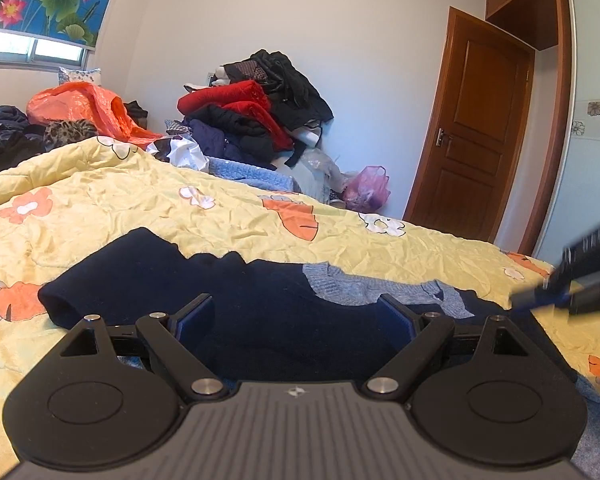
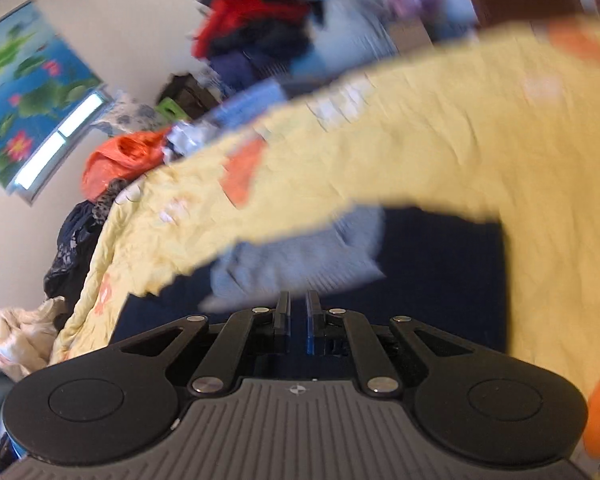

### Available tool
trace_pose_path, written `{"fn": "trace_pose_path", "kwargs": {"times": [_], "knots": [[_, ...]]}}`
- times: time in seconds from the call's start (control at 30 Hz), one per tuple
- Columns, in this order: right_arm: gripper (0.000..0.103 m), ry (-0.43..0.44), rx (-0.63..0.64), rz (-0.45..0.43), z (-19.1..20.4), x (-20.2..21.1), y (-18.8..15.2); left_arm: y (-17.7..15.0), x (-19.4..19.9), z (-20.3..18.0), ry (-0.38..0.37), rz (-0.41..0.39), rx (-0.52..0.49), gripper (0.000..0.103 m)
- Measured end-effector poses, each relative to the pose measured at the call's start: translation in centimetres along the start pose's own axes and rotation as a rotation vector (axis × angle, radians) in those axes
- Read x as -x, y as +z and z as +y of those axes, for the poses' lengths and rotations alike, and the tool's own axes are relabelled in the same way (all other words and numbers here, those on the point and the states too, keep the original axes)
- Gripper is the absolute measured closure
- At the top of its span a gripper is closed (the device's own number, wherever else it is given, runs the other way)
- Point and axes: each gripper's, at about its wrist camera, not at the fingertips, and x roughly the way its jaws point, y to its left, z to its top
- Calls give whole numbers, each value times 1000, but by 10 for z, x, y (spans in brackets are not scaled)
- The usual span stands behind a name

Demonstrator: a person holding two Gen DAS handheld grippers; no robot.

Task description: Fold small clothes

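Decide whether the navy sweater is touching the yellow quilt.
Touching. The left wrist view shows the navy sweater lying flat on the yellow quilt, with no gap at its edges.

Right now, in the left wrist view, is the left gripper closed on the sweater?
No. The left gripper stands wide open over the navy sweater, its pads apart and gripping nothing.
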Motion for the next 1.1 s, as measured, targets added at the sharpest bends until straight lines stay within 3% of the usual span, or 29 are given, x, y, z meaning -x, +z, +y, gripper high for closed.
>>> {"fn": "trace_pose_path", "kwargs": {"times": [0.03, 0.1, 0.13, 0.3, 0.53, 0.57, 0.67, 0.93, 1.03, 1.1], "knots": [[82, 25, -44, 16, -9, -6, -6, 0, 0, 0, 3, 0, 0, 15], [62, 91, -80, 32, -13, -16, -18, 0, -1, 0, 5, 3, -1, 15], [59, 121, -88, 38, -11, -22, -23, -1, -1, 0, 7, 4, -2, 15], [57, 197, -115, 104, 10, -57, -33, 0, -2, -2, 15, 12, -7, 15], [51, 184, -28, 132, 41, -73, -47, 0, -3, -1, 13, 12, 0, 15], [52, 184, -11, 128, 44, -71, -48, 0, -3, -1, 13, 13, 0, 15], [88, 109, 55, 111, 50, -68, -47, 0, -3, -1, 15, 13, 3, 15], [89, 90, 226, -48, 72, -19, -19, 0, -3, 0, 14, 12, 11, 15], [89, 69, 235, -72, 59, 4, -1, 0, -3, 1, 15, 14, 15, 15], [89, 9, 230, -73, 41, 12, 6, 0, -3, 2, 12, 14, 19, 15]]}}
